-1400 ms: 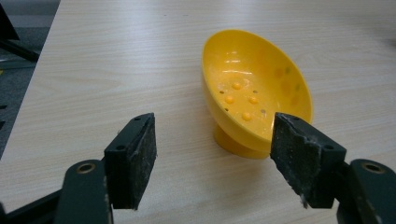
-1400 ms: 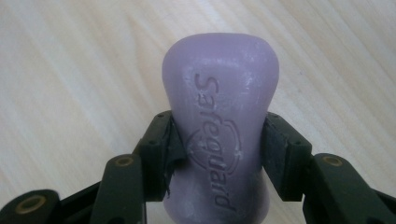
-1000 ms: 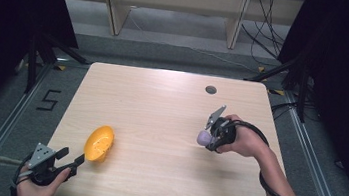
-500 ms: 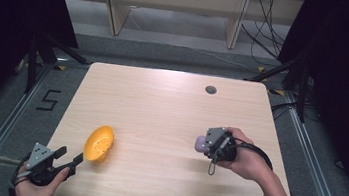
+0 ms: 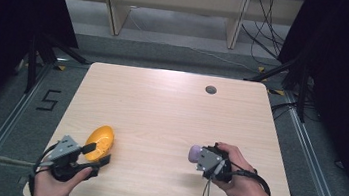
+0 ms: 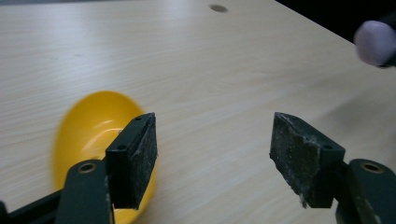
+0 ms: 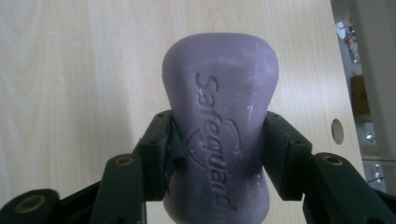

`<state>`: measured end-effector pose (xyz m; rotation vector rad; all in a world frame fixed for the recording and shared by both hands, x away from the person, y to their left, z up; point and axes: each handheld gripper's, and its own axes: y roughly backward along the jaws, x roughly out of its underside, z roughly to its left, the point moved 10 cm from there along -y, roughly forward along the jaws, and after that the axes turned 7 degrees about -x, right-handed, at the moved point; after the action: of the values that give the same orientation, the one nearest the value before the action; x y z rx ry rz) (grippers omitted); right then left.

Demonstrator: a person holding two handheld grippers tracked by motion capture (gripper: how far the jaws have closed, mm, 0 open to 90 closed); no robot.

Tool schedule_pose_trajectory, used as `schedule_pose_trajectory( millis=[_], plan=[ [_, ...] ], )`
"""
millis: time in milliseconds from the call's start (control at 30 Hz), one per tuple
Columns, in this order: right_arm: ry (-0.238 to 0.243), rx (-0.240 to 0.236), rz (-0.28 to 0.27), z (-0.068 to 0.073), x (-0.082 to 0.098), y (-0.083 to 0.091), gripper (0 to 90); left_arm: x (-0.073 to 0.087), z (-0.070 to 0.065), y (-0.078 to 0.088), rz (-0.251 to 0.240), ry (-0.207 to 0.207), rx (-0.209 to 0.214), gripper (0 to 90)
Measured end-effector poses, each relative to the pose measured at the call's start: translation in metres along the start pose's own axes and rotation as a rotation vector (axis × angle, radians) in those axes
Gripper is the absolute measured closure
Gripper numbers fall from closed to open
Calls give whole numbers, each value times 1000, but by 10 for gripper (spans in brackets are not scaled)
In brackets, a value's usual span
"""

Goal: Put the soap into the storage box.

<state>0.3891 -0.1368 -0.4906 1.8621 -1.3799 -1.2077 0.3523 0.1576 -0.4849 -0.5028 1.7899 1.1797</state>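
Observation:
A yellow bowl (image 5: pixel 99 140) lies tipped on its side near the table's front left. My left gripper (image 5: pixel 99 154) hovers right at its near rim; in the left gripper view the bowl (image 6: pixel 91 130) sits behind and left of the left jaw. That gripper (image 6: pixel 212 154) is open, its jaws have just been opening further, and between them is bare table. My right gripper (image 5: pixel 197 156) is shut on a purple soap bar (image 5: pixel 195 153) at the front right. The right gripper view has the embossed soap bar (image 7: pixel 219 116) clamped at its waist by both pads of the right gripper (image 7: pixel 217 154). The soap bar (image 6: pixel 376 42) also appears far right in the left gripper view.
The light wooden table (image 5: pixel 161 106) has a round cable hole (image 5: pixel 211 89) near its far edge. Grey floor with rails runs along both sides, a marker "5" (image 5: pixel 49 100) is on the floor at left, and cables trail at the back right.
My right hand has carried the soap bar from the right middle of the table toward the near edge and leftward. My left gripper has risen and moved forward to the bowl's rim.

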Motion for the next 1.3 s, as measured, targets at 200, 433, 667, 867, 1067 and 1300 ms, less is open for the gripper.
schedule_pose_trajectory(
  millis=[200, 433, 667, 867, 1067, 1300],
  plan=[
    [-5, 46, -9, 19, -4, 1, 500, -12, -51, -29, 78, -97, 130, 312],
    [6, 60, -21, 34, -10, -4, 499, -24, -103, -60, 123, -146, 269, 321],
    [16, 67, -13, 34, -11, -4, 499, -31, -143, -80, 163, -142, 373, 349],
    [70, 71, -45, 30, -16, -4, 499, -40, -157, -91, 157, -93, 401, 396],
    [-1, 84, -40, 33, -14, -2, 500, -38, -166, -100, 181, -57, 435, 420],
    [5, 79, -47, 34, -16, -1, 499, -35, -171, -106, 197, -21, 468, 466]
  ],
)
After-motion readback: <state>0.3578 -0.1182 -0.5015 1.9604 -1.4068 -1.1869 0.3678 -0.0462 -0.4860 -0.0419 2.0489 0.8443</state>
